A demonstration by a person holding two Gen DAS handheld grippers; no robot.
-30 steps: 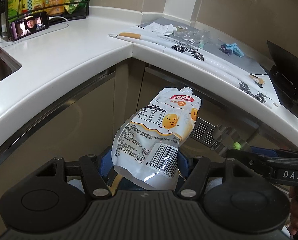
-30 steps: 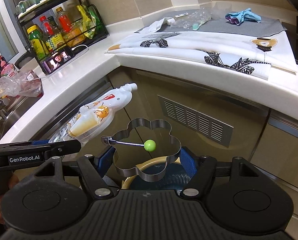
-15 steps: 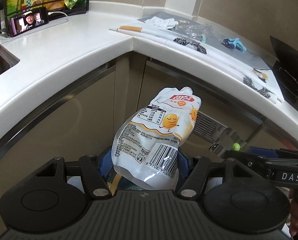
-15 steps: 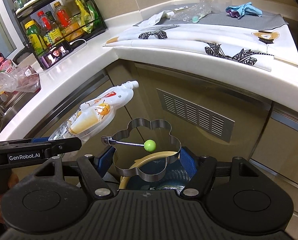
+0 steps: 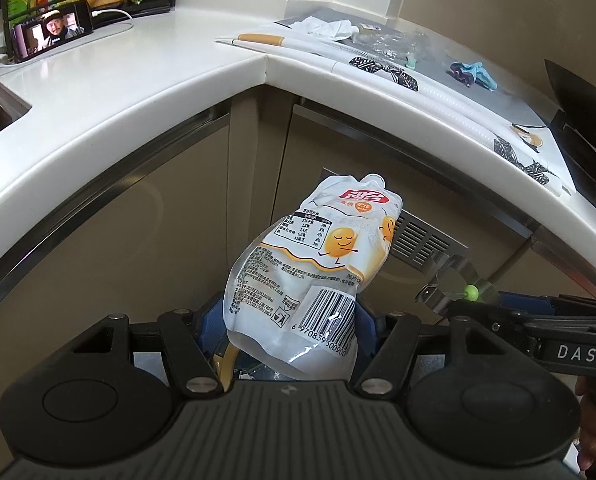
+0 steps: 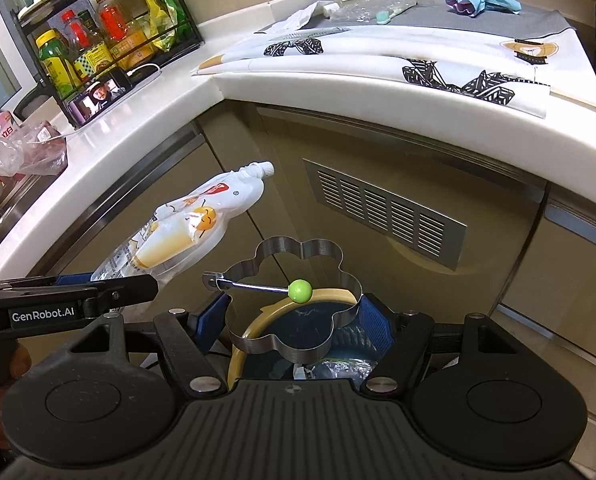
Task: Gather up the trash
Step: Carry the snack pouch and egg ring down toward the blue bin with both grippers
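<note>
While angled downward, both tools grip pouch (image 5: 314,280) and ring mould (image 6: 293,300).

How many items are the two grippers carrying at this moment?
2. A spouted drink pouch sits between the left gripper's fingers; a flower-shaped metal ring sits between the right gripper's fingers, above a bin.
</note>
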